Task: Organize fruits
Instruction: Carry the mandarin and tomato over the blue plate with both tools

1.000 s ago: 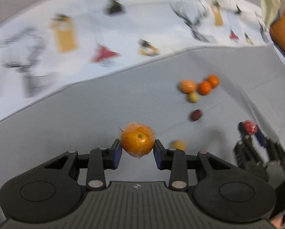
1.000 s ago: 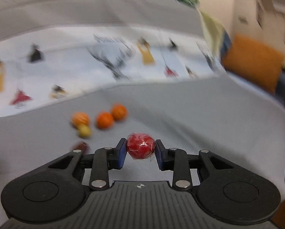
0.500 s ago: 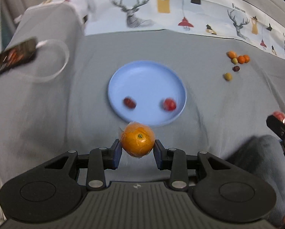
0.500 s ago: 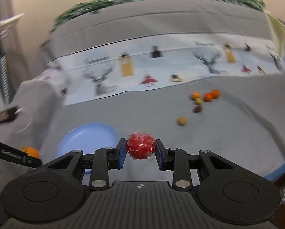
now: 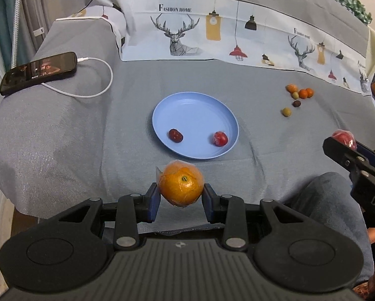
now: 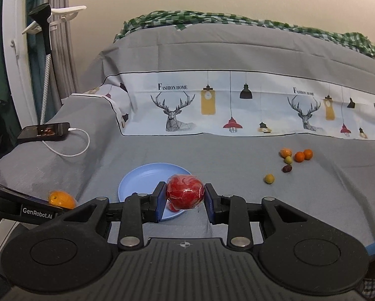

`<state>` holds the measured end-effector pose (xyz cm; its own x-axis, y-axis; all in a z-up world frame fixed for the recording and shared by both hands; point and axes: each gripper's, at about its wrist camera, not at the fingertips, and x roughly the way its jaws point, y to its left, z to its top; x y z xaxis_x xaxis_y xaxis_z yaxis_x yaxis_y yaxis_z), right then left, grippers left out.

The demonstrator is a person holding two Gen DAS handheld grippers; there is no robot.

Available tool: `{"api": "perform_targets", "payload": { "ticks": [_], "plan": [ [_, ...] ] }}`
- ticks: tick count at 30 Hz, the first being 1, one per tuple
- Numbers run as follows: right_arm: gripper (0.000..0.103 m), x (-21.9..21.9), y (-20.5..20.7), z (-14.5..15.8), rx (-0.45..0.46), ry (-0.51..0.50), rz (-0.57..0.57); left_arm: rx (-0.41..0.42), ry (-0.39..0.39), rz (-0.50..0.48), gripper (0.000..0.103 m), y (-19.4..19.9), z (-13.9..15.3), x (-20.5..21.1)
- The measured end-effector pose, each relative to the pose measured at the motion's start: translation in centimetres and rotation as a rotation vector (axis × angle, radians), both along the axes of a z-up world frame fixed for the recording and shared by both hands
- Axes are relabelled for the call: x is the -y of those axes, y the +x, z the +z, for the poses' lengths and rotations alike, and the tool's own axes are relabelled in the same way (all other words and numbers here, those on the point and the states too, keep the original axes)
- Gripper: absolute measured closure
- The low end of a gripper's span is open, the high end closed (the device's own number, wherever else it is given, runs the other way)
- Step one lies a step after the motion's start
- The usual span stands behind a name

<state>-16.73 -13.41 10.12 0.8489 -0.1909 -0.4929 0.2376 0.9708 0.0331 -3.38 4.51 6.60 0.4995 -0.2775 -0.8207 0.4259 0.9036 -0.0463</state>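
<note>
Grey cloth (image 5: 62, 138) covers the whole surface, with a white printed band of deer and lamps (image 5: 212, 32) running across the top of the left view. At the centre sits a blue plate (image 5: 187, 102) holding a dark red fruit (image 5: 175, 135) toward its lower left and a red one (image 5: 220, 138) at lower right. Just below the plate's near rim, the left gripper (image 5: 180, 197) pinches a wrapped orange (image 5: 180, 186) between its blue pads. At the right edge of that view the right gripper (image 6: 185, 198) clamps a wrapped red fruit (image 6: 185, 192), which in its own view sits in front of the plate's near edge. A small pile of fruits (image 5: 297, 95) lies well apart at right. A phone (image 5: 39, 71) on a white cable (image 5: 97, 85) rests at upper left.
</note>
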Motion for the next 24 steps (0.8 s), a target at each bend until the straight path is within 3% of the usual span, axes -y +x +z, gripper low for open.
{"api": "perform_targets", "payload": {
  "ticks": [24],
  "plan": [
    [0.070,0.3,0.1,-0.9,-0.008,0.029,0.000,0.015,0.016,0.014,0.064,-0.2,0.5,-0.1]
  ]
}}
